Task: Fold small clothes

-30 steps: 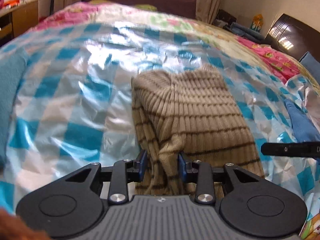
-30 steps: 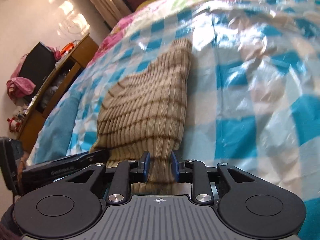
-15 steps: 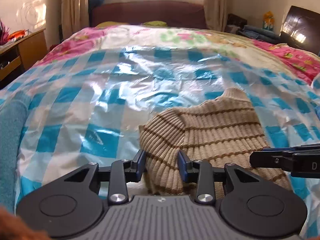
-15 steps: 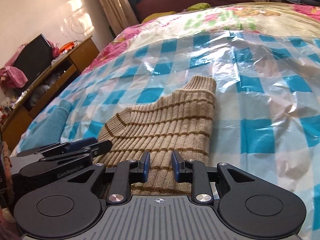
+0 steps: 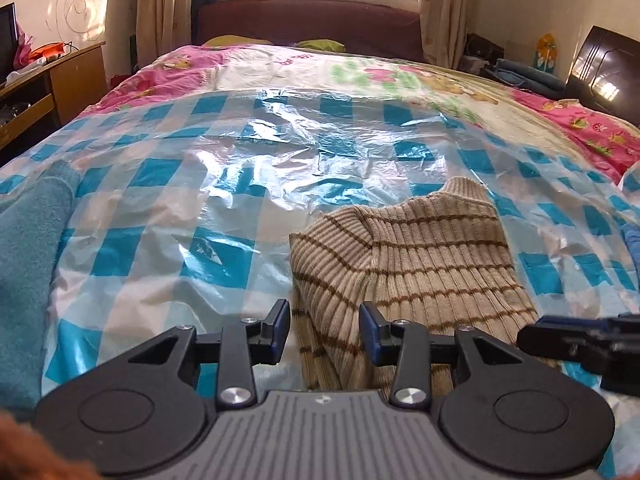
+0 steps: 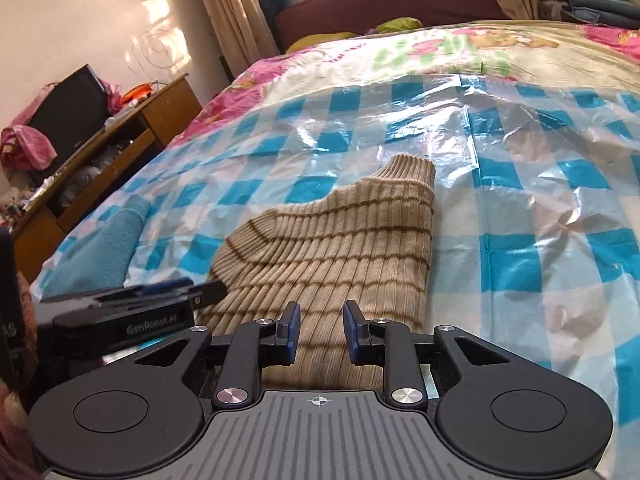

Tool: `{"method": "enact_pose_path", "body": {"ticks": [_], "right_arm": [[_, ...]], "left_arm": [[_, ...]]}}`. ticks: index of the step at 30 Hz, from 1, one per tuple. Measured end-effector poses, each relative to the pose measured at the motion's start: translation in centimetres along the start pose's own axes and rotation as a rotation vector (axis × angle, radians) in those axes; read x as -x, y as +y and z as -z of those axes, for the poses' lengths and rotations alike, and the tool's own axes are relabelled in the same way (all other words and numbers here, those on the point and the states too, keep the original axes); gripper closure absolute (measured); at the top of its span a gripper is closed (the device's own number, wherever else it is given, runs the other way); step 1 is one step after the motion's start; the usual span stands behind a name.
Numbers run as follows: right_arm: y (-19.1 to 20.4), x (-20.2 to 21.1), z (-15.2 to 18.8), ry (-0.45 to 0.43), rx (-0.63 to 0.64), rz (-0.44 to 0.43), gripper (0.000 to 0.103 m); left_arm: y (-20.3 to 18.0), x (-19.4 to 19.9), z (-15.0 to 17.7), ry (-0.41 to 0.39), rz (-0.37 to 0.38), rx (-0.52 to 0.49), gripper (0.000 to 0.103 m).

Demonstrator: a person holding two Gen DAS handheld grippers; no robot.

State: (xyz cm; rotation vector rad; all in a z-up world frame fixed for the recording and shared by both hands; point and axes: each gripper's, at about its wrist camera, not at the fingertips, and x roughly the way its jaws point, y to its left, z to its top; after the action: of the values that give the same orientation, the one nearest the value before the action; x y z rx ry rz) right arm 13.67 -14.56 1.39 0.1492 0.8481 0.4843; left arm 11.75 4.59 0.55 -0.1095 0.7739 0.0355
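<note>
A beige ribbed sweater with brown stripes (image 5: 420, 256) lies folded on the blue-checked plastic sheet (image 5: 240, 184) over the bed. My left gripper (image 5: 324, 328) is at the sweater's near left corner. Its jaws stand open around the edge, and a strip of sheet shows between the left pad and the knit. My right gripper (image 6: 320, 330) is at the near right part of the sweater (image 6: 340, 248), and fabric fills the gap between its blue pads. Each gripper shows in the other's view: the right one (image 5: 580, 340) at the right edge, the left one's fingers (image 6: 208, 290) at the left.
A teal towel (image 5: 28, 260) lies along the bed's left side, also seen in the right wrist view (image 6: 100, 252). A blue cloth (image 5: 632, 240) sits at the right edge. A wooden desk (image 6: 132, 132) stands left of the bed, and a flowered quilt (image 5: 360, 72) covers the far half.
The sweater has gone from hanging bunched in both grippers to lying flat on the sheet. The left jaws have widened off its edge. Both grippers have drawn back towards the near edge.
</note>
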Motion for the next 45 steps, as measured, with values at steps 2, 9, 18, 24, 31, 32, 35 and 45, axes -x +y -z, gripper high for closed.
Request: {"method": "enact_pose_path", "body": {"ticks": [2,9,18,24,31,32,35,45], "right_arm": [[0.3,0.1,1.1,0.014,0.01,0.009,0.078],[0.8,-0.1,1.8,0.024,0.005,0.037,0.078],[0.8,0.7,3.4,0.045,-0.02,0.046,0.077],[1.1,1.3,4.6,0.067,-0.012,0.053,0.077],[1.7,2.0,5.7,0.074,-0.015,0.057,0.074],[1.7,2.1,5.8,0.072,-0.021,0.059,0.074],[1.9,2.7,6.1,0.064,-0.034,0.062,0.073],[2.0,3.9,7.7,0.059,-0.051,0.079,0.067]], "left_arm": [[-0.1,0.2,0.6,0.005,-0.001,-0.004,0.059],[-0.2,0.3,1.6,0.036,-0.01,-0.005,0.059],[-0.4,2.1,3.2,0.048,0.008,-0.008,0.059],[-0.6,2.7,4.7,0.071,0.016,-0.018,0.058],[-0.6,4.0,5.5,0.081,0.018,-0.015,0.058],[-0.6,4.2,5.6,0.082,0.019,-0.016,0.058],[-0.8,4.8,6.4,0.095,0.022,-0.025,0.056],[-1.5,5.6,7.8,0.121,0.021,-0.026,0.048]]}}
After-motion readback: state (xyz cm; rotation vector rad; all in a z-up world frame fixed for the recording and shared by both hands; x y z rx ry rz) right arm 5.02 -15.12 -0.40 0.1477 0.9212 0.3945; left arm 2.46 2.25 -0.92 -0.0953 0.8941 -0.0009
